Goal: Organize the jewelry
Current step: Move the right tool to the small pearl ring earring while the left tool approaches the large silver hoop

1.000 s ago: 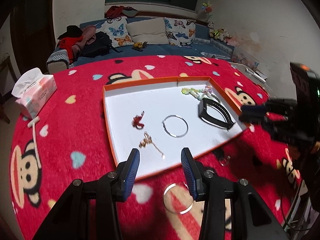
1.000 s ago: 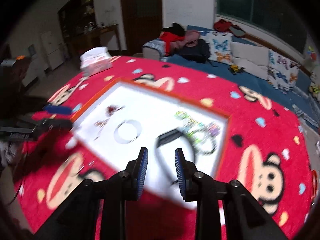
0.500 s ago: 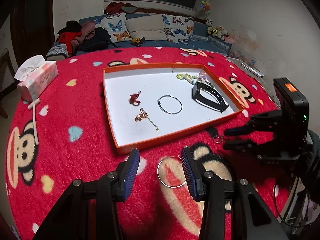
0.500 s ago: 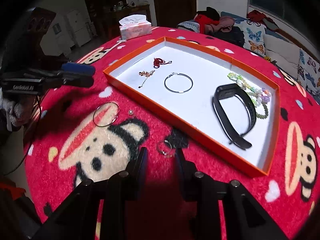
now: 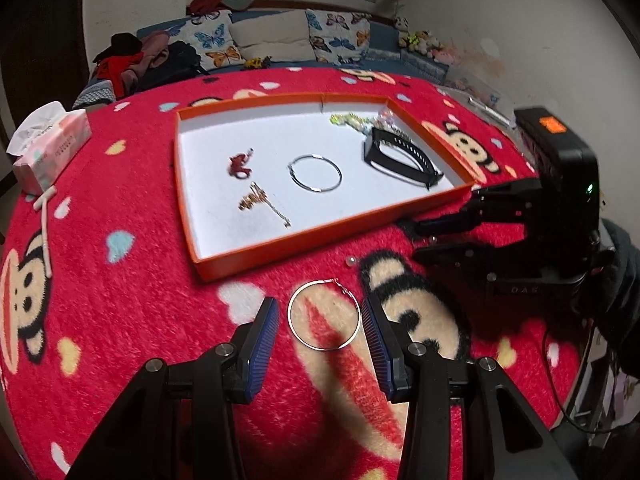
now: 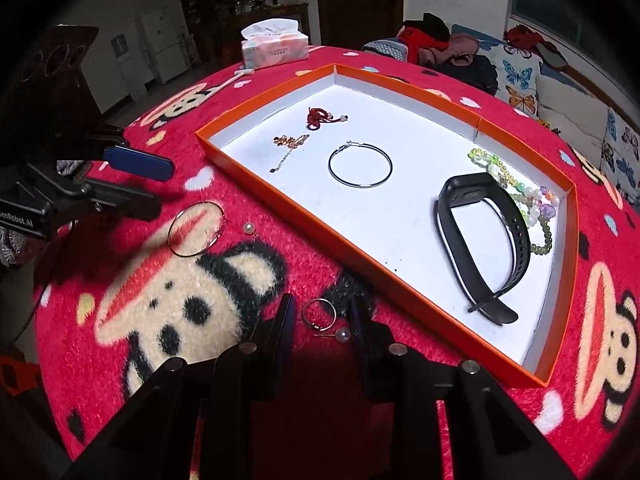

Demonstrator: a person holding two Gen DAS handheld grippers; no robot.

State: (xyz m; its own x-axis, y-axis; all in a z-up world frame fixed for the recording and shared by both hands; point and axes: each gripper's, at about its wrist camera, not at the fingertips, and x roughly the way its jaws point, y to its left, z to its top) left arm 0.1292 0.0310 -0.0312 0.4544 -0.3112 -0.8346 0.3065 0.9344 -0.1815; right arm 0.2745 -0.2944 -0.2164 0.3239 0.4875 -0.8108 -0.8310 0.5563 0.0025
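Left gripper [image 5: 320, 330] part-open astride hoop [image 5: 324, 314], right gripper [image 6: 323, 318] narrow astride ring [image 6: 318, 313], nothing held; lower squarely before closing.

Red monkey-print cloth [image 5: 120, 300], cluttered sofa behind

A tissue box [image 5: 50, 146] sits at the cloth's edge; butterfly cushions [image 5: 212, 42] and heaped clothes [image 5: 132, 60] fill the sofa.

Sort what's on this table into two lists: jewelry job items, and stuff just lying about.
Job:
tray
large hoop on the cloth
small ring
two pearl studs
in the tray: hoop, red charm, gold chain, black band, bead strand

Lying about:
tissue box
white cord
sofa cushions
clothes pile
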